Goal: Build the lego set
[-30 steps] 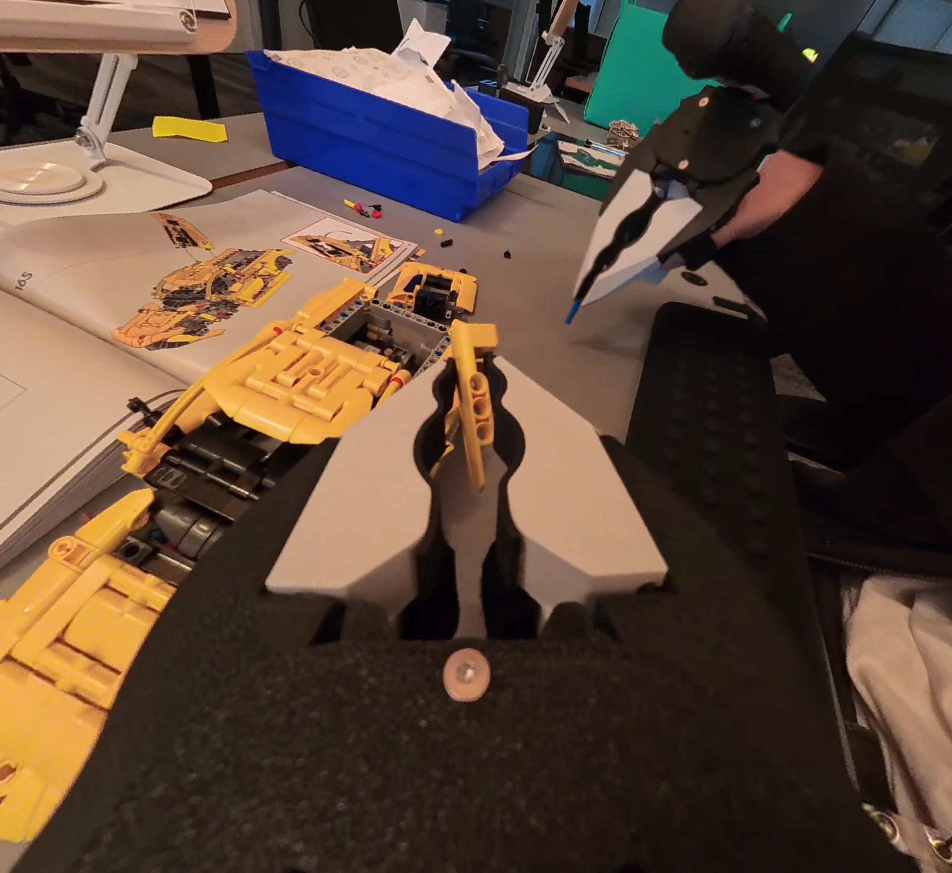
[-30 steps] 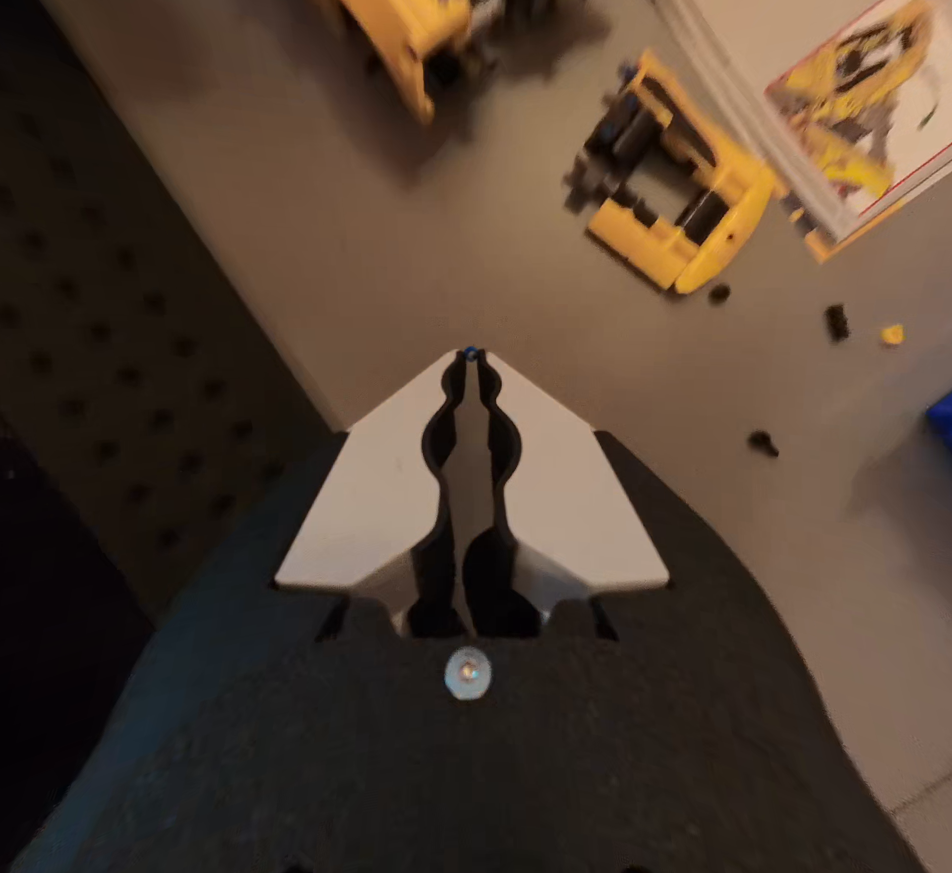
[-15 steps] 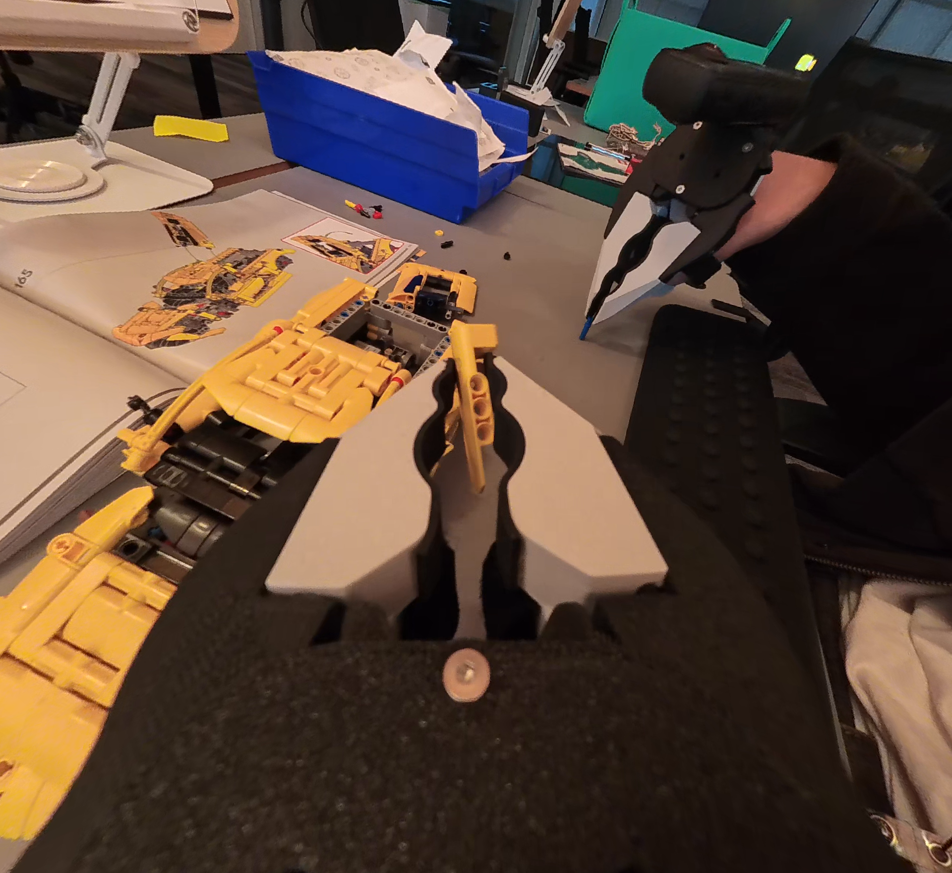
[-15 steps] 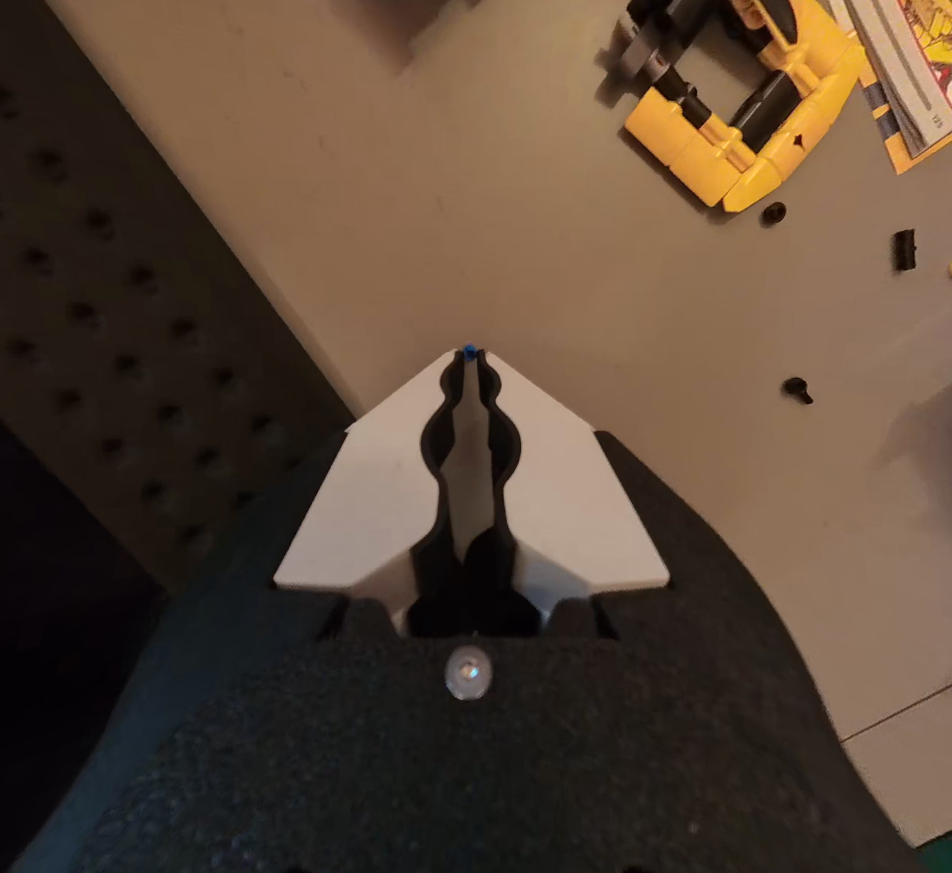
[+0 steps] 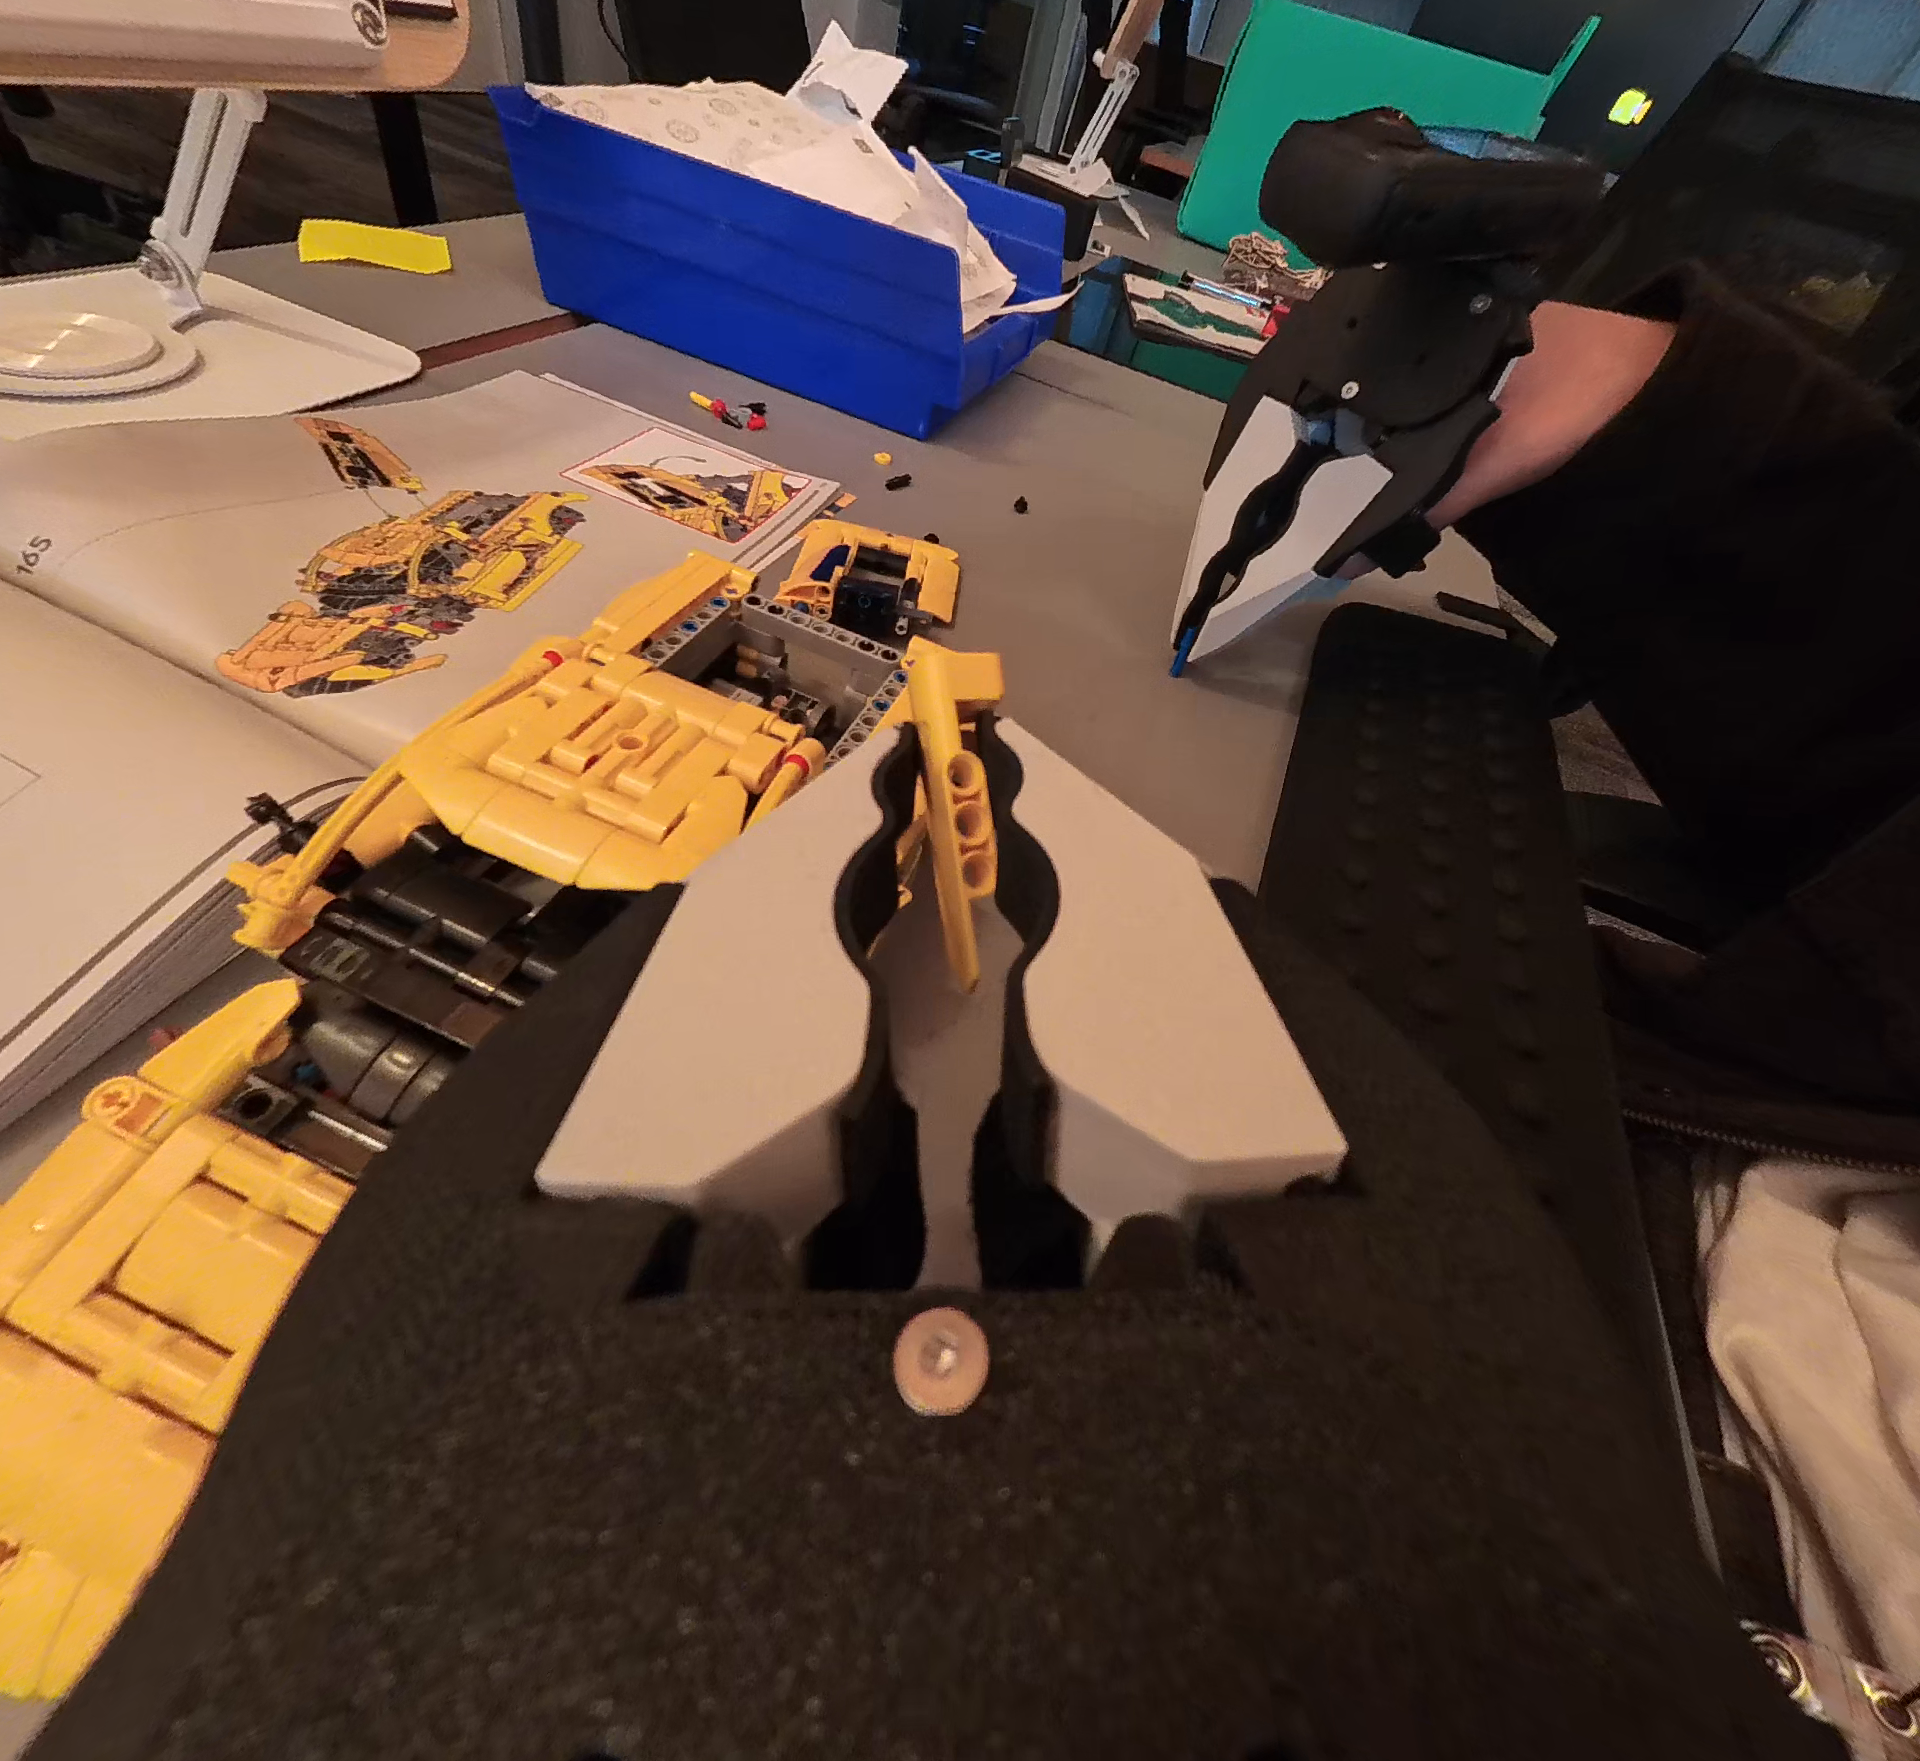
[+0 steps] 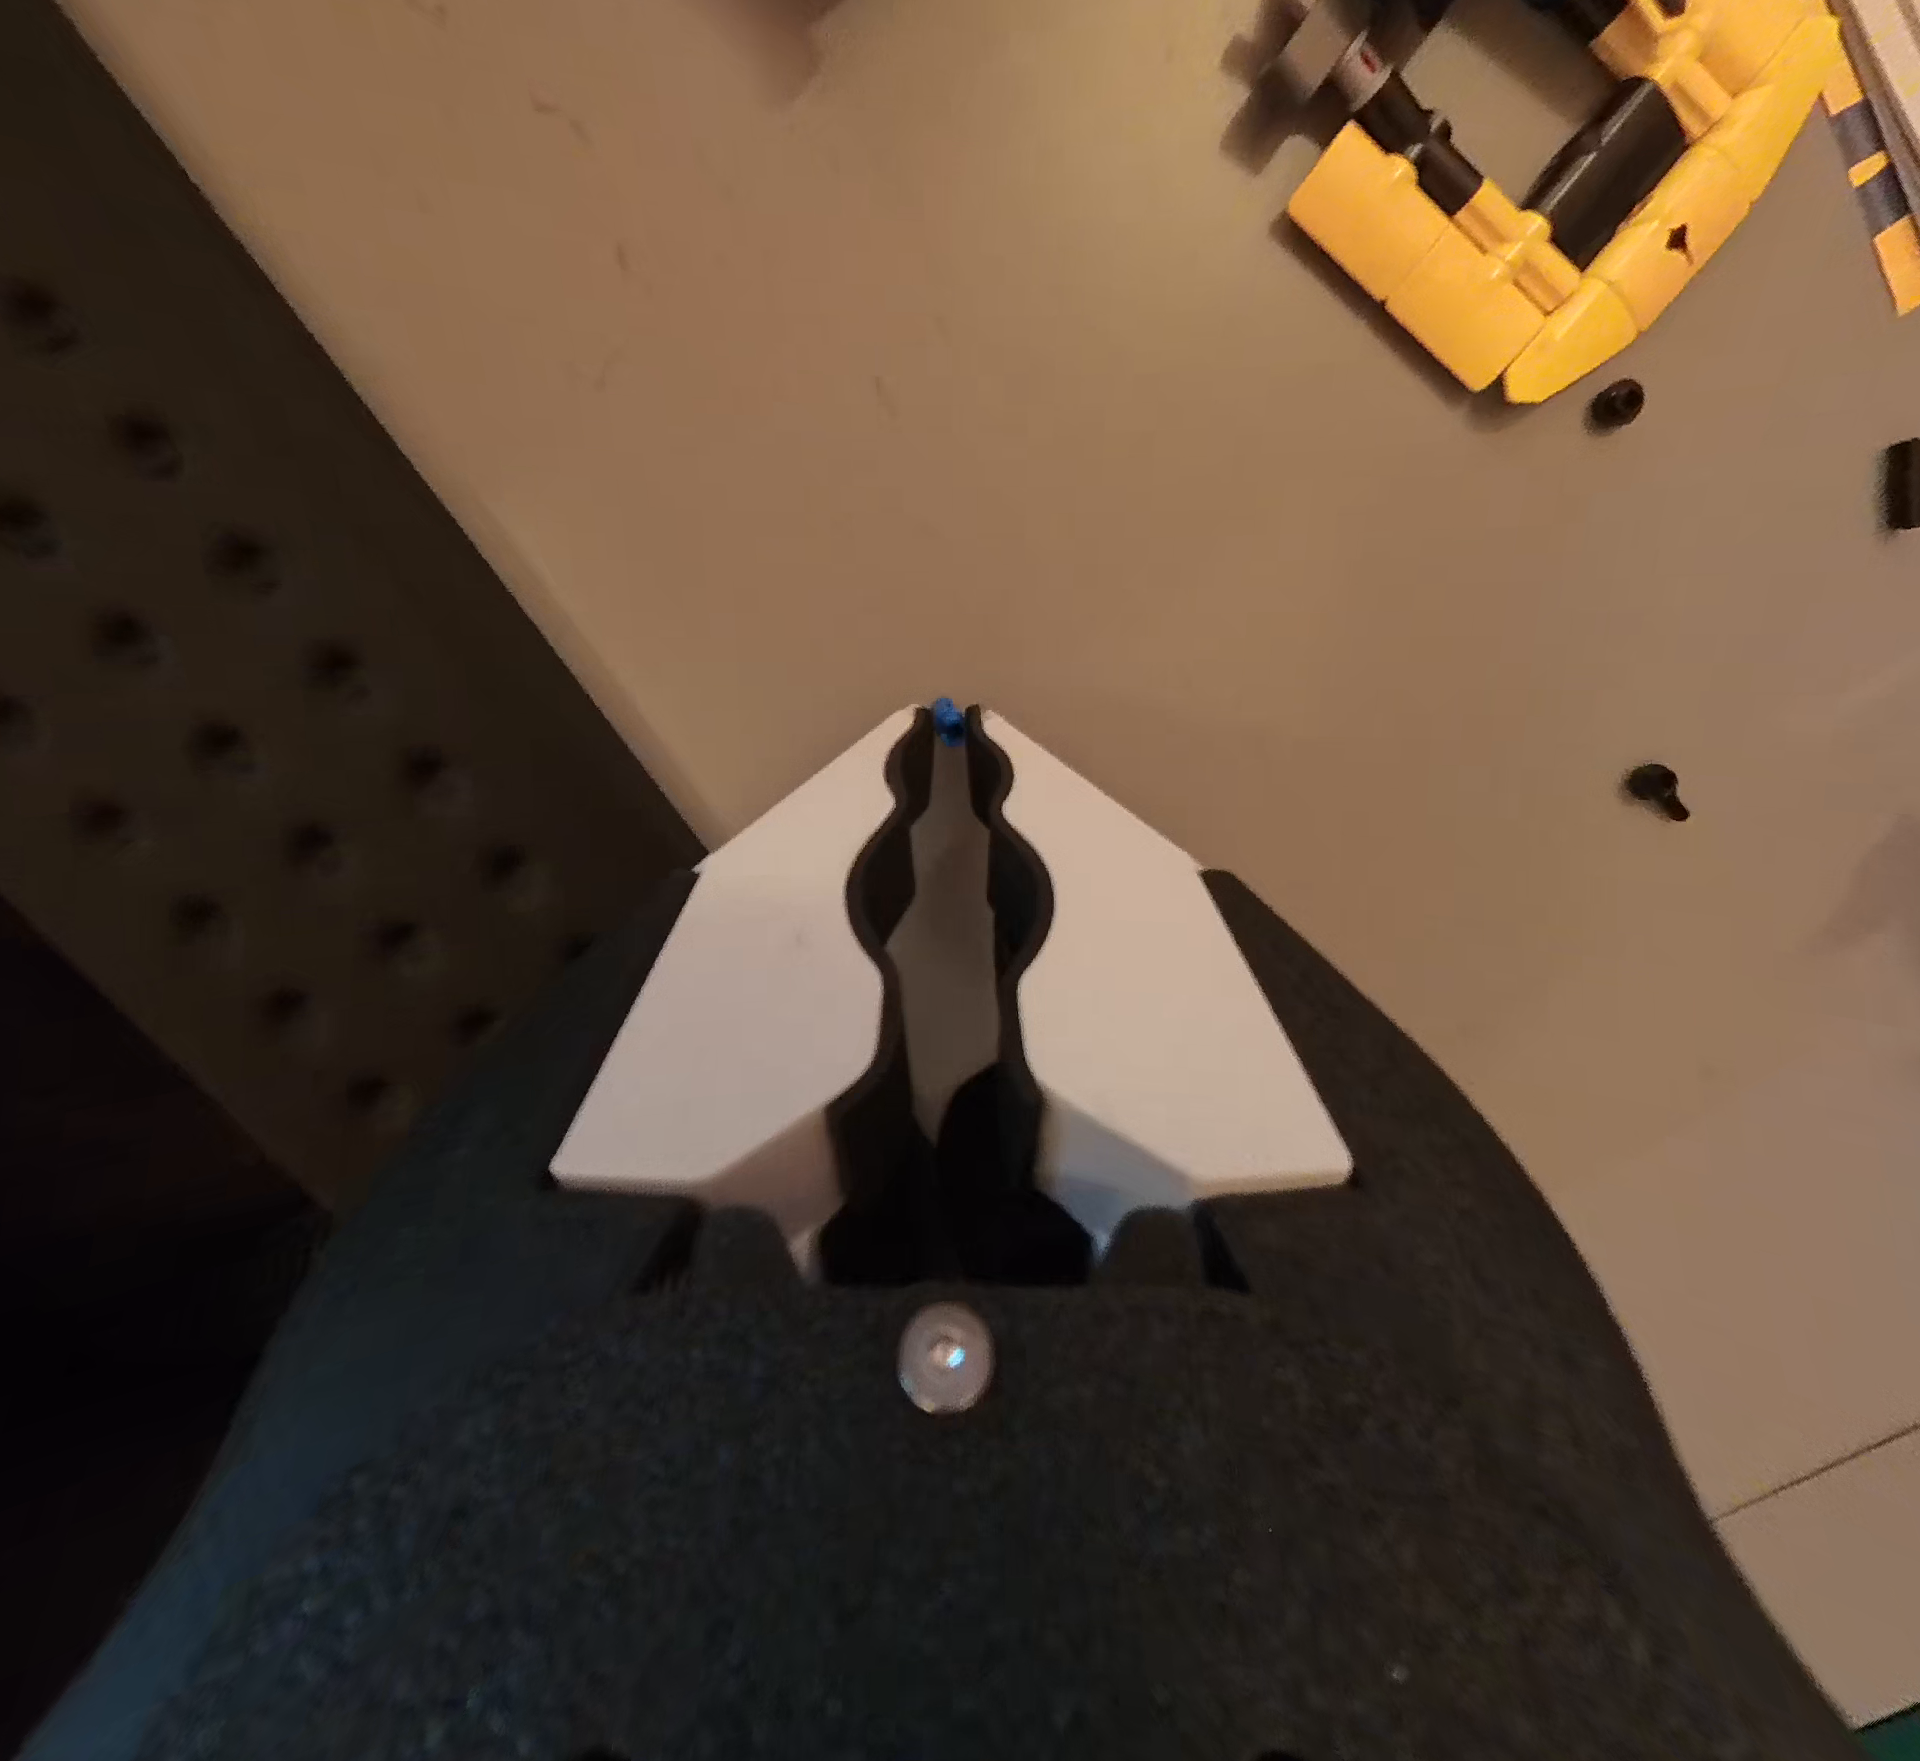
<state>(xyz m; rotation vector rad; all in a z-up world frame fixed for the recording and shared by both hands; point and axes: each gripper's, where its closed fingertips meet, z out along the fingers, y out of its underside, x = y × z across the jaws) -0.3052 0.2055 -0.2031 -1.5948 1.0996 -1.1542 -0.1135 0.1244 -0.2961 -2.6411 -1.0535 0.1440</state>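
Along the left wrist view, the left gripper (image 5: 940, 838) is closed down to a narrow gap on a yellow beam (image 5: 961, 828) that belongs to the yellow lego car (image 5: 582, 776) lying on the grey table (image 5: 1091, 506) beside the open instruction book (image 5: 260, 548). A twist of this grip could lever the beam off the car or skid the whole model. Farther right, the right gripper (image 5: 1195, 651) points down at the table with its tips close to the surface.

From the right wrist view, the right gripper (image 6: 948, 724) is nearly closed, pinching 1 tiny blue pin (image 6: 945, 719) at its very tips. So little of the pin is held that pressing it on the table could flick it away. A yellow sub-assembly (image 6: 1538, 153) lies well apart.
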